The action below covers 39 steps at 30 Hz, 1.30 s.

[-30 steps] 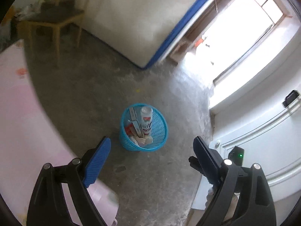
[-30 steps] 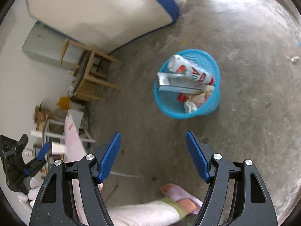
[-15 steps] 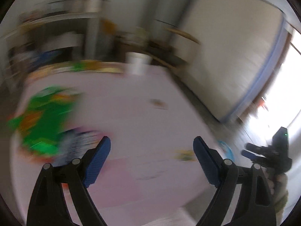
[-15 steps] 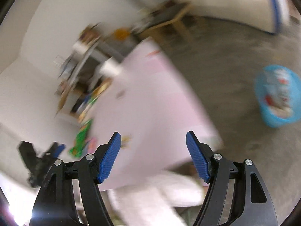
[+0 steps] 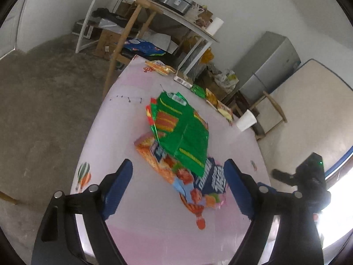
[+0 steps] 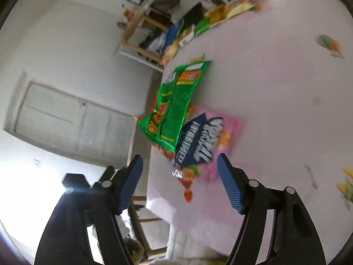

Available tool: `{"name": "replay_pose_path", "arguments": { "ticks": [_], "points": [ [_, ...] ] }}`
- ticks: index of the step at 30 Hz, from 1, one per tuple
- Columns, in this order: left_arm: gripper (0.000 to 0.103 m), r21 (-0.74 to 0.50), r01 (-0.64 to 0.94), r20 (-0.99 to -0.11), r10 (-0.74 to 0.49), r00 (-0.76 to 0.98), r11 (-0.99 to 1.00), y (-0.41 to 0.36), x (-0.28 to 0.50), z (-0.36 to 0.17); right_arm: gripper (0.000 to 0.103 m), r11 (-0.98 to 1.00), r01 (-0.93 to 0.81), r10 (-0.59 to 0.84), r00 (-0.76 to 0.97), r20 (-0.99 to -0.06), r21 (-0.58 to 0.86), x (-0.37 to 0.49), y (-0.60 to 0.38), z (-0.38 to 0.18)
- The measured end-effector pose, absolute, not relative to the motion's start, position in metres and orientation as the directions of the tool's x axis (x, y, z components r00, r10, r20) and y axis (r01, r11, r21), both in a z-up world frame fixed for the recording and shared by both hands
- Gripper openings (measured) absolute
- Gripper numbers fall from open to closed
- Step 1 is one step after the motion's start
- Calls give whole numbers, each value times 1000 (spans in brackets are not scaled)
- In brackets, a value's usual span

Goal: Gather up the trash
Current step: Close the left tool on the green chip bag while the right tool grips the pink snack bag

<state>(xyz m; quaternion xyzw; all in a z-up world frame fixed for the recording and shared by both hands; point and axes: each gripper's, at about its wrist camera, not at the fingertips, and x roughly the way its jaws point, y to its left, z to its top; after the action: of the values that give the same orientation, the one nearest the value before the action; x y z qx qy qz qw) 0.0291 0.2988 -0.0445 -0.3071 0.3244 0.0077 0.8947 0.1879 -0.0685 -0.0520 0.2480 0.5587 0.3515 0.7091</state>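
Grippers left [image 5: 178, 190] and right [image 6: 179, 182] both gape empty above table [image 5: 136, 231]; green wrapper [image 5: 183, 130] overlaps pink packet [image 6: 211, 141].

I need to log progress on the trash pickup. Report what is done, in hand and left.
Done: nothing these views can confirm; no bin shows. In hand: nothing. The left gripper and right gripper hover with jaws open over the pink table. Left: the green snack bag overlapping the pink snack bag, more wrappers and a paper cup farther back.
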Motion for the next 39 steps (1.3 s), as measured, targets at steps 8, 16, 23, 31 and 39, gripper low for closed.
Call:
{"name": "replay_pose_path", "arguments": {
  "ticks": [8,16,23,31,39],
  "points": [
    [75,-571,-274,-668,-243,704,774,352,125,-62,61,711,-126,702,185,-688,691,176,-86,-69],
    [42,-505,-330,-761,-231,607,797,338,166,-96,56,704,-9,706,119,-698,710,175,-88,-99],
    [11,-481,-383,-784,-192,590,789,337,157,-115,39,640,39,765,55,-641,767,181,-71,-120],
    [10,-407,-387,-799,-117,590,828,330,147,-115,37,578,87,811,49,-583,811,188,-66,-123],
    [10,-329,-366,-798,-48,601,871,318,144,-114,46,408,146,908,38,-418,901,186,-63,-127]
  ]
}}
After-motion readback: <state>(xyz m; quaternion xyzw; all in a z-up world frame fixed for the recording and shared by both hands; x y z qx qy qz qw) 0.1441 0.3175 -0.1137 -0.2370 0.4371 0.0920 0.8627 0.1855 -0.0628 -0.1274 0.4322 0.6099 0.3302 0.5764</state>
